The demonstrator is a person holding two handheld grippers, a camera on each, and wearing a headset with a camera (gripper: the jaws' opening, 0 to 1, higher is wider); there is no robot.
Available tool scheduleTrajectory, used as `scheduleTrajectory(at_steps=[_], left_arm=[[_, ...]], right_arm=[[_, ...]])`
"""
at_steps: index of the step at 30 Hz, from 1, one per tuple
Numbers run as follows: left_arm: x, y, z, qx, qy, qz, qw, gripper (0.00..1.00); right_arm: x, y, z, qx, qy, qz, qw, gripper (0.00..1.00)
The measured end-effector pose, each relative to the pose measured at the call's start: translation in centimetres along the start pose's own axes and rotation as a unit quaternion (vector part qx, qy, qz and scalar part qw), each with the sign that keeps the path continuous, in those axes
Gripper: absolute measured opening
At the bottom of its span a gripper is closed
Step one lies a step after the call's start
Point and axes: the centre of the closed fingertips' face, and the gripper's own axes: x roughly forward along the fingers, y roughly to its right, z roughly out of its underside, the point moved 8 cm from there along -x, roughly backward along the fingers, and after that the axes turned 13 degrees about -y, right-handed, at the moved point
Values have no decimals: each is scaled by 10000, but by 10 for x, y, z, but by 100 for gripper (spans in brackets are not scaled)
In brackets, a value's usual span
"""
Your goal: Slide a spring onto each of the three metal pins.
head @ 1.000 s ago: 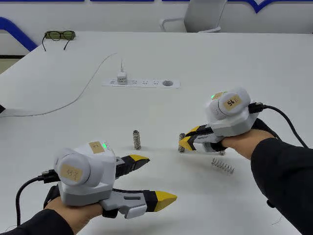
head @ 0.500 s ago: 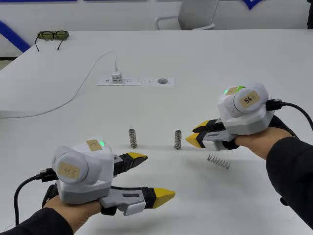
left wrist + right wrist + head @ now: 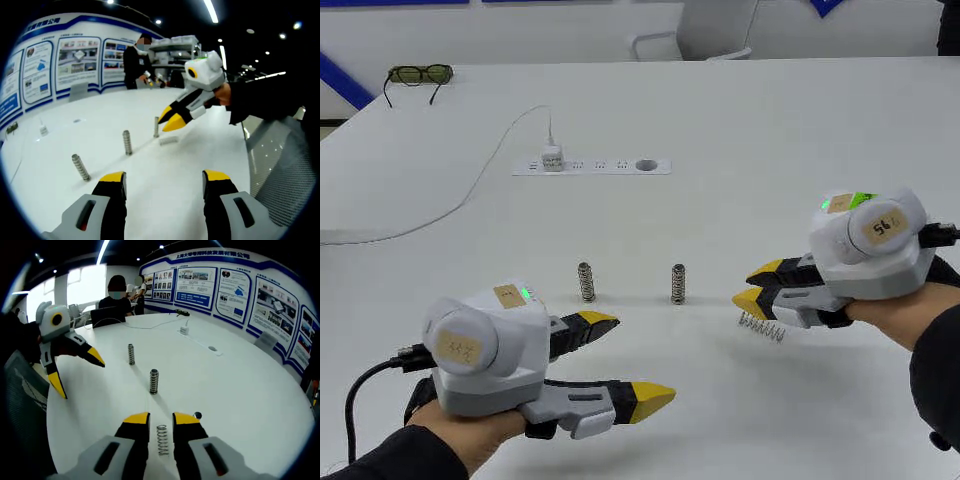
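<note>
In the right gripper view, the right hand-held gripper, jaws slightly parted, frames a loose spring beside a bare pin. The left hand-held gripper gapes empty.

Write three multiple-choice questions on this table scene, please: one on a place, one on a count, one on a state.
1. Where does the loose spring lie?
A. beside the glasses
B. on the power strip
C. on the table at the right hand-held gripper's tips
2. How many pins carry a spring?
A. none
B. two
C. four
3. The left hand-held gripper is:
A. open and empty
B. shut on a spring
C. shut on a cable
Answers: C, it lies flat by the yellow tips; B, two sprung pins stand mid-table; A, its jaws stand wide apart, nothing between.
</note>
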Motion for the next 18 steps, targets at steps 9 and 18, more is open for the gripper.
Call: scheduleTrajectory(at_steps=[9, 18], left_arm=[[0, 1, -1, 13, -11, -1, 10000, 62], [-3, 1, -1, 10, -12, -35, 10000, 61]], right_arm=[[4, -1, 22, 81, -285, -33, 9996, 19], [13, 1, 38, 84, -553, -67, 9984, 19]])
